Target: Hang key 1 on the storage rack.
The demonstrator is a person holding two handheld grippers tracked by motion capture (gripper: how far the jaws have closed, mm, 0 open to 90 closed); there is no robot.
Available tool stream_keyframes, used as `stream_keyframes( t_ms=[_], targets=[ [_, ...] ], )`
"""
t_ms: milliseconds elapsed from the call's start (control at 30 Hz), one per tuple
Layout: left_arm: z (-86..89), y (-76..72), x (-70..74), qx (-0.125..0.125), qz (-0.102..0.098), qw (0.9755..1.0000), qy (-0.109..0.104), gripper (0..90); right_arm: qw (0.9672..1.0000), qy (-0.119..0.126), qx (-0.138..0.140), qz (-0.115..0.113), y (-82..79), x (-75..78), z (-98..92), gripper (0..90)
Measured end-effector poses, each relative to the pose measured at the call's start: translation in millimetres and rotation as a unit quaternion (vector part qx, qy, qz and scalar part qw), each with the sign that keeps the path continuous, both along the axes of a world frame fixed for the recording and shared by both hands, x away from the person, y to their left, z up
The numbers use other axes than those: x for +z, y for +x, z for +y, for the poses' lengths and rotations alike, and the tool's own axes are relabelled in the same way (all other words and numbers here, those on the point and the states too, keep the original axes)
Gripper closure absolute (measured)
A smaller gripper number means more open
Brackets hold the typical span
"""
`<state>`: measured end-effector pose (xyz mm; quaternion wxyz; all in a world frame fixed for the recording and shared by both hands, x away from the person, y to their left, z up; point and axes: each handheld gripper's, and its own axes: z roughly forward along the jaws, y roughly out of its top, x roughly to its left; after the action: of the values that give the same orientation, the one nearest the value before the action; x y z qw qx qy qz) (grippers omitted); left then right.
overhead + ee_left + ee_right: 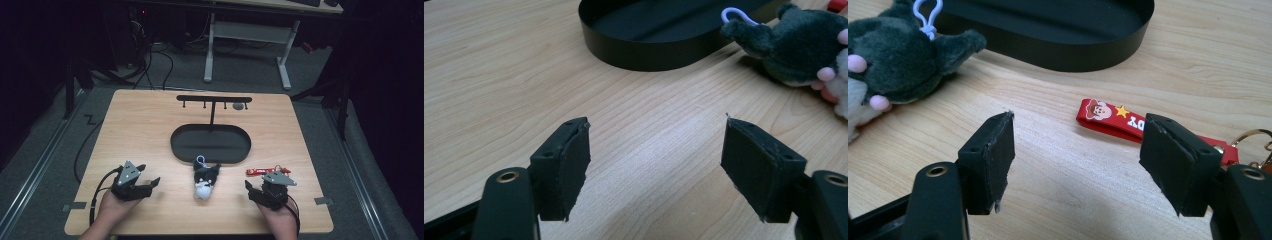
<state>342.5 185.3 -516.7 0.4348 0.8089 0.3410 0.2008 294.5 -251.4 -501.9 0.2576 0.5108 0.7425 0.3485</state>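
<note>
Partly hidden by the right tool (1075, 162), red strap (1108, 117); both tools gape, left tool (656, 167) too

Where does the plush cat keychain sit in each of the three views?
High view: plush cat keychain at centre, just in front of the black oval tray.
Left gripper view: upper right, right of the tray.
Right gripper view: upper left, left of the tray.
Shared landmark: the tray.
</note>
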Motion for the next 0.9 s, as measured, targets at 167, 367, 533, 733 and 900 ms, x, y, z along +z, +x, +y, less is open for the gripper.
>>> stream_keyframes(
  t_ms=[167, 367, 533, 733, 900],
  targets=[
    [-2.9, 0.0, -0.3, -0.011, -0.007, 0.9998, 0.013, 27.7, 0.9998, -0.005, 0.004, 0.021, 2.6, 0.1, 3.8, 32.4],
    [-6.0, 0.9, -1.5, -0.019, -0.014, 0.9994, 0.025, 27.4, 0.9983, -0.032, -0.001, 0.049, 4.1, 0.2, 5.4, 32.4],
    [-4.0, 1.4, 1.3, -0.019, -0.017, 0.9996, 0.013, 27.3, 0.997, -0.029, -0.008, 0.072, 5.2, 2.6, 4.5, 33.7],
    [-8.6, 5.3, 1.7, -0.029, -0.009, 0.9995, 0.011, 26.5, 0.9949, -0.037, -0.008, 0.093, 4.7, 7.0, 4.8, 34.6],
    [-12.0, 5.1, 0.4, -0.034, -0.011, 0.9992, 0.02, 26.5, 0.9932, -0.035, -0.008, 0.111, 5.1, 9.6, 5.0, 36.1]
  ],
)
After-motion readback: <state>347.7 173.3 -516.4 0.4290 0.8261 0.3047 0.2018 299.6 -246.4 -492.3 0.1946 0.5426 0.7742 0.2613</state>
